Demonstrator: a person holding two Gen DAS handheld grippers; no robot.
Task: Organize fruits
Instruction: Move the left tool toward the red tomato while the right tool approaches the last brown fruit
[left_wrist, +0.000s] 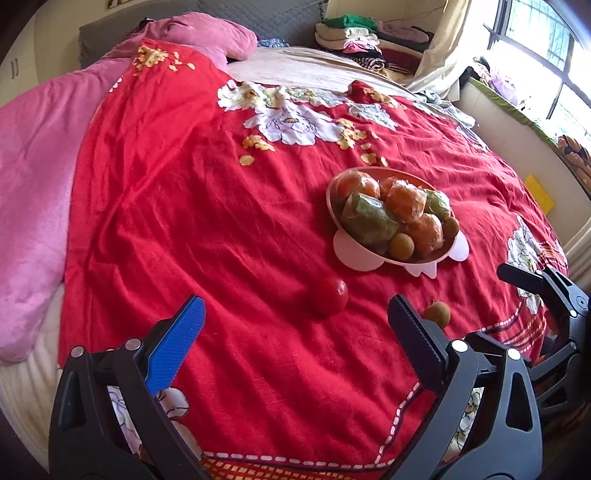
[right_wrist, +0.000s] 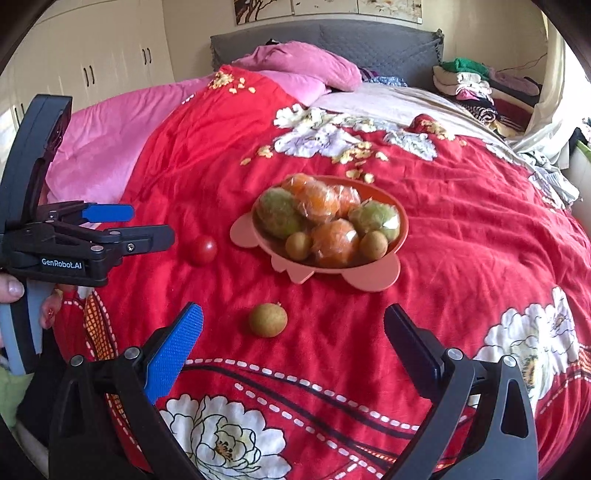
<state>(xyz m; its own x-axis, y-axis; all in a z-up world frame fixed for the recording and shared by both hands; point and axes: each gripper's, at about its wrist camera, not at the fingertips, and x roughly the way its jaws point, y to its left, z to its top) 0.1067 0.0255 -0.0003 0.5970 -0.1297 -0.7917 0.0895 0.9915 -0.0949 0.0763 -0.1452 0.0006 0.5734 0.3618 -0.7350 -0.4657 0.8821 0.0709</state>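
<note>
A pink bowl (left_wrist: 354, 258) (right_wrist: 373, 282) sits on the red floral bedspread, piled with wrapped oranges (left_wrist: 406, 201) (right_wrist: 334, 242), wrapped green fruits (left_wrist: 367, 219) (right_wrist: 279, 214) and small brown fruits. A red tomato (left_wrist: 328, 295) (right_wrist: 202, 250) lies loose just in front of the bowl. A small brown fruit (left_wrist: 437, 314) (right_wrist: 267, 319) lies loose nearby. My left gripper (left_wrist: 295, 321) (right_wrist: 147, 223) is open, low over the spread, with the tomato a little ahead between its fingers. My right gripper (right_wrist: 293, 332) is open too, the brown fruit just ahead of it.
A pink blanket (left_wrist: 33, 177) (right_wrist: 110, 129) covers the bed's left side. Folded clothes (left_wrist: 365, 40) (right_wrist: 476, 88) are stacked at the far right by the grey headboard (right_wrist: 369, 40). A window (left_wrist: 546, 55) lies to the right. A hand (right_wrist: 14, 291) holds the left gripper's handle.
</note>
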